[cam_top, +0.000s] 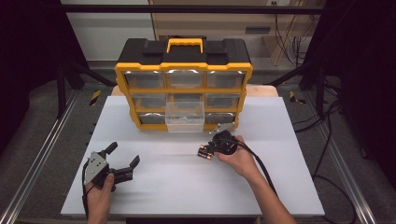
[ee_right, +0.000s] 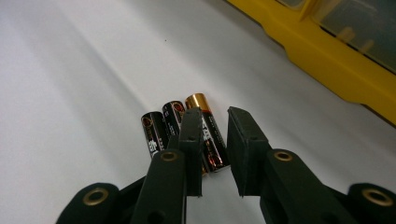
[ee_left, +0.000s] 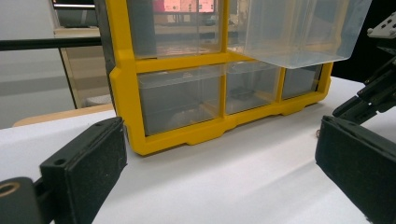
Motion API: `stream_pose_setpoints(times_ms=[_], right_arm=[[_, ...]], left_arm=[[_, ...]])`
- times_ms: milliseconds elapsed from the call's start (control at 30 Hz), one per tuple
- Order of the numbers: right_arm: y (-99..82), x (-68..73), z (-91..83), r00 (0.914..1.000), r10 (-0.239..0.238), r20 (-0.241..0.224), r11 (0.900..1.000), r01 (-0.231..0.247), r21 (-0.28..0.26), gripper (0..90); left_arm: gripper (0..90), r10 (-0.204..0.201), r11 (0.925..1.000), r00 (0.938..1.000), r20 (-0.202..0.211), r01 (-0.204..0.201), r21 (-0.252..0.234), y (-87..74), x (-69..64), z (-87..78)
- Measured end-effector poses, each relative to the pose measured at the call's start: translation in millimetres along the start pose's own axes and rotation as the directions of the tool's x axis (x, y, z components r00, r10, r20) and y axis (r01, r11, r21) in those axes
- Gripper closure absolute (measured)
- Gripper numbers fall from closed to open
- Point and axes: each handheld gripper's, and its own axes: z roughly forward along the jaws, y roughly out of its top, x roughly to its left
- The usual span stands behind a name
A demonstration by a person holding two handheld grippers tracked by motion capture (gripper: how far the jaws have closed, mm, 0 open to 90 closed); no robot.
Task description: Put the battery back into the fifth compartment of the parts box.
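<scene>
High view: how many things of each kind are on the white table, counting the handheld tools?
Black-and-gold cylindrical batteries: 3
Yellow-and-black plastic drawer organiser: 1
Black two-jaw grippers: 2 (left gripper, right gripper)
Total: 6

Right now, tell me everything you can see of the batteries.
Three batteries lie side by side, touching, flat on the white table in front of the yellow organizer. They are slim cylinders with glossy black wrappers and red-orange marks; one shows a gold end. The right gripper is down over them, jaws nearly closed, one battery between its tips; whether the pads press on it is unclear.
</scene>
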Motion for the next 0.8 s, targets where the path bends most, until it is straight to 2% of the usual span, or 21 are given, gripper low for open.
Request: stream_pose_setpoints(times_ms=[200,467,667,733,800], right_arm=[[-1.7,-4.3,5.4,1.0,0.004,-0.002,0.9999,-0.004,0.015,75.7],[-3.8,-9.1,16.8,0.9994,-0.034,-0.007,0.9988,0.034,0.034,75.9],[-5.8,-10.5,15.4,0.9994,-0.032,-0.01,0.9993,0.032,0.019,76.8],[-6.8,-10.3,10.6,1.0,-0.007,-0.002,1.0,0.007,0.003,76.8],[-7.3,-11.1,6.6,1.0,-0.009,0.003,0.9999,0.009,-0.013,76.8]], left_arm=[[2.0,0.003,1.0,1.0,0.004,-0.003,0.001,0.1,-0.7,0.2],[2.0,0.002,1.0,1.0,0.006,-0.002,0.009,-0.8,-0.9,1.1],[2.0,-0.004,0.9999,1.0,0.002,0.004,0.011,-1.2,0.2,1.5],[2.0,-0.005,0.9999,1.0,0.002,0.005,0.011,-1.2,0.4,1.4],[2.0,-0.005,0.9999,1.0,0.001,0.005,0.011,-1.2,1.1,1.3]])
